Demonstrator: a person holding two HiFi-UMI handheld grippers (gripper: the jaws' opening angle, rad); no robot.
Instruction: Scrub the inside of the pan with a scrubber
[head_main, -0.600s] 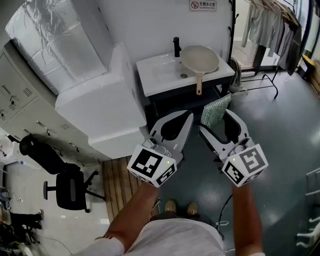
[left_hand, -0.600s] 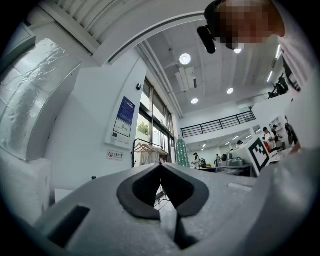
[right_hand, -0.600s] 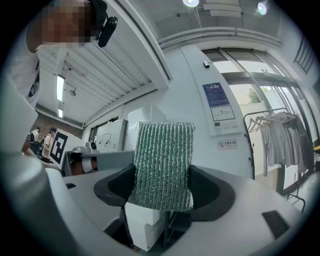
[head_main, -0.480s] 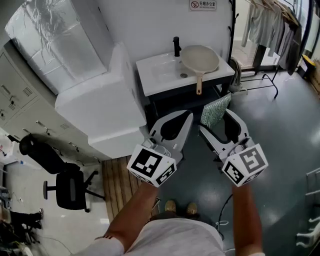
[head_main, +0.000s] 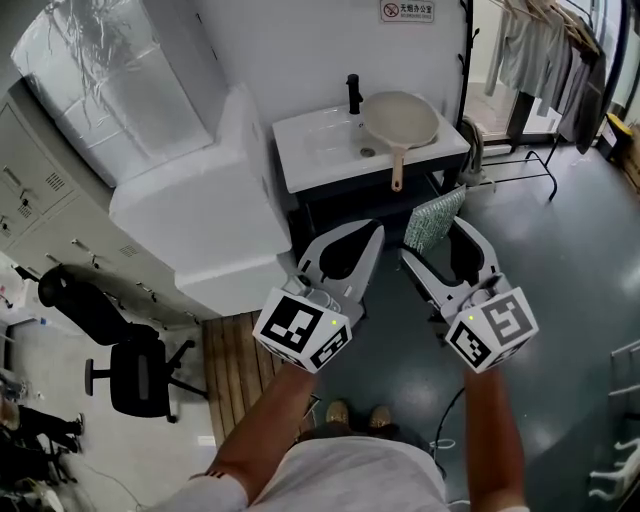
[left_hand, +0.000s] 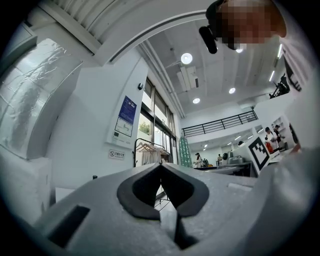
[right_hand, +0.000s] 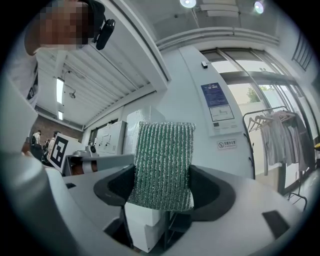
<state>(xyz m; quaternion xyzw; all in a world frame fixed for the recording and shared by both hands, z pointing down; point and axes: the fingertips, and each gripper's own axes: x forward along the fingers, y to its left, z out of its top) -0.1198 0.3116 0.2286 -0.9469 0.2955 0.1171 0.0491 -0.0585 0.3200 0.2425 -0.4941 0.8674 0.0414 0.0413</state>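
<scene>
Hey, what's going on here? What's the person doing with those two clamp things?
A person stands back from a white sink with a two-jaw gripper in each hand. The right gripper is shut on a green scrubber, which stands upright between its jaws. The left gripper is shut and empty. A beige pan rests on the sink top, its handle pointing toward the person. Neither gripper touches the pan, so scrubbing has not begun.

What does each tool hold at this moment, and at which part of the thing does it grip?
The right tool grips the green scrubber by its lower half, pressing on its two side edges. The left tool is shut and holds nothing.
</scene>
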